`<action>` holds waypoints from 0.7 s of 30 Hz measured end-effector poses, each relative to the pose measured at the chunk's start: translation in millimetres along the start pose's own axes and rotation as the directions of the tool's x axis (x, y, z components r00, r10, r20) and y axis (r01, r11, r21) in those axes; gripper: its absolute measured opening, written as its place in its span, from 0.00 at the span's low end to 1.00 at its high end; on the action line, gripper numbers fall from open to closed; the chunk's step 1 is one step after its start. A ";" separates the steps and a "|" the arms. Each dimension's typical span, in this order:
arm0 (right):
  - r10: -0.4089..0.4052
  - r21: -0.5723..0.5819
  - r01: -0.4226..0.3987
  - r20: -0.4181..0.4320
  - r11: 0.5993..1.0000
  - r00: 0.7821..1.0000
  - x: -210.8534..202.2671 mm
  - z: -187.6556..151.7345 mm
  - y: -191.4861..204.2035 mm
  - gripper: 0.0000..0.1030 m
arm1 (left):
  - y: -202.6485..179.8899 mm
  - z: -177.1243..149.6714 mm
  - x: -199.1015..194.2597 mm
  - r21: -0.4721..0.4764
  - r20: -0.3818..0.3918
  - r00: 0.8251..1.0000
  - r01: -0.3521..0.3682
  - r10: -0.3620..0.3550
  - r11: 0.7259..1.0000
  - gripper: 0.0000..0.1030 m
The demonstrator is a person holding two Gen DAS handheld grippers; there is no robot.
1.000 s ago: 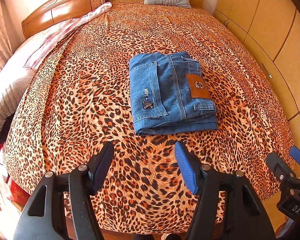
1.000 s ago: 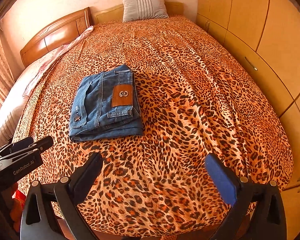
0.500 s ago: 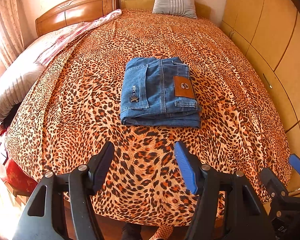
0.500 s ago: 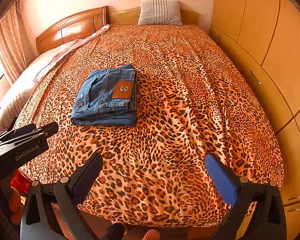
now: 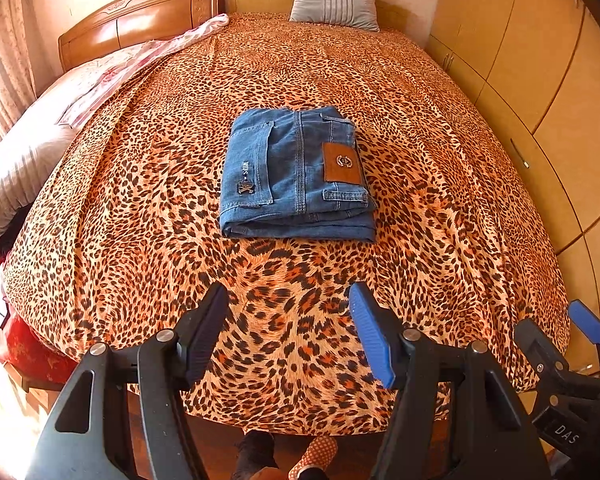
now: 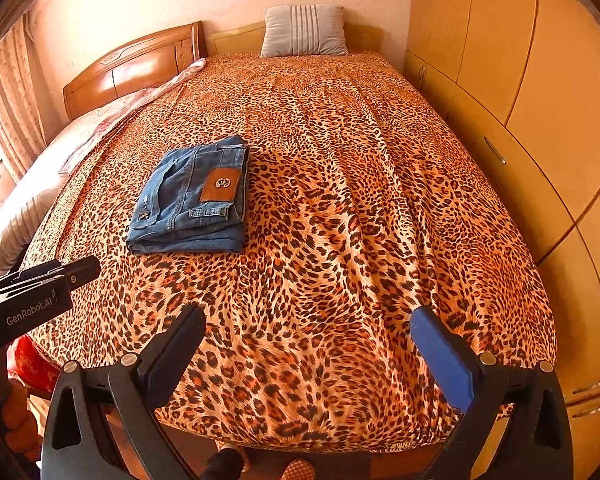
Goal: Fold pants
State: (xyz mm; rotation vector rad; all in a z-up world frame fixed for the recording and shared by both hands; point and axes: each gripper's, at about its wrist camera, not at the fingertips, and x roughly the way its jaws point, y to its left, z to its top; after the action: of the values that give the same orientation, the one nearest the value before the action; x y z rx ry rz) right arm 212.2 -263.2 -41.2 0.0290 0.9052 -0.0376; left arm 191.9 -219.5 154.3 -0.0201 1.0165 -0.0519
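Item — pants [image 5: 296,176]: blue denim, lying folded into a compact rectangular stack on the leopard-print bedspread [image 5: 420,208], roughly mid-width of the bed and toward its near end; brown leather patch [image 5: 343,162] facing up, layered edges facing the foot of the bed. Appearing fully folded, judging by the squared outline and stacked layers; task seemingly at or near completion. Left gripper [image 5: 288,334]: hovering above the near edge of the bed, well apart from the pants, jaws standing apart with nothing between them. Right gripper [image 6: 308,356]: likewise hovering over the foot of the bed, jaws spread wide, holding nothing, with the pants off toward its left. Handling note for the step in hand — keeping both grippers clear of the stack and avoiding any drag on the bedspread, since pulling the cloth beneath would likely be skewing the fold; if tidying further, pressing lightly on top rather than lifting an edge. Containers: none showing on the bed; wardrobe doors [image 6: 520,80] along the right side standing closed, contents hidden. Also present: grey striped pillow [image 5: 334,2] resting against the headboard [image 5: 140,20].
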 end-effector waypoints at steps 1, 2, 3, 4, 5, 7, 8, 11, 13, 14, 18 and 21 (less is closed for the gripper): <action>0.001 -0.001 -0.001 -0.003 1.000 1.000 0.4 -0.4 0.1 1.00 | -0.8 -0.1 -0.8 0.004 0.002 1.000 0.005 -0.005 1.000 0.60; 0.001 -0.002 -0.001 -0.004 1.000 1.000 0.6 -0.9 0.7 1.00 | -1.6 0.0 -1.3 0.009 0.001 1.000 0.010 -0.010 1.000 0.60; 0.001 -0.004 -0.001 -0.005 1.000 1.000 0.4 -1.5 1.3 1.00 | -2.2 0.0 -1.5 0.013 -0.002 1.000 0.019 -0.019 1.000 0.60; 0.002 -0.005 -0.002 -0.006 1.000 1.000 0.4 -2.1 1.8 1.00 | -2.7 -0.1 -1.6 0.017 -0.004 1.000 0.023 -0.022 1.000 0.60; 0.002 -0.006 -0.002 -0.006 1.000 1.000 0.2 -2.6 2.5 1.00 | -3.3 -0.3 -2.0 0.021 -0.001 1.000 0.020 -0.020 1.000 0.60; 0.000 -0.008 0.000 -0.008 1.000 1.000 0.4 -3.1 3.8 1.00 | -4.0 -0.9 -2.7 0.030 0.002 1.000 0.018 -0.018 0.999 0.60; 0.000 -0.008 0.000 -0.009 1.000 1.000 0.5 -3.1 4.2 1.00 | -3.9 -1.2 -3.0 0.032 0.003 1.000 0.017 -0.017 0.999 0.60; -0.003 -0.008 0.003 -0.008 1.000 1.000 0.5 -2.8 5.0 1.00 | -3.3 -1.9 -3.1 0.037 0.004 1.000 0.018 -0.019 0.999 0.60; -0.004 -0.009 0.004 -0.008 1.000 1.000 0.3 -2.9 6.9 1.00 | -2.9 -2.4 -2.3 0.041 -0.001 1.000 0.018 -0.018 0.999 0.60; -0.004 -0.012 0.004 -0.010 1.000 1.000 0.6 -2.9 8.1 1.00 | -2.8 -2.6 -1.6 0.043 -0.004 1.000 0.018 -0.018 0.999 0.60; -0.002 -0.014 0.001 -0.021 1.000 1.000 2.9 -3.5 11.9 1.00 | -3.3 -3.2 -0.3 0.052 -0.015 1.000 0.018 -0.017 0.999 0.60; -0.002 -0.016 0.001 -0.026 1.000 1.000 3.6 -3.5 14.2 1.00 | -2.5 -3.3 -1.5 0.053 -0.010 1.000 0.018 -0.017 0.998 0.60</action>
State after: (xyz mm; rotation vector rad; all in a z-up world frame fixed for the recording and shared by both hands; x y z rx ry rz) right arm 212.4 -248.9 -46.1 0.0143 0.9316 -0.0317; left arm 188.2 -221.9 154.0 0.0198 1.0238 -0.0951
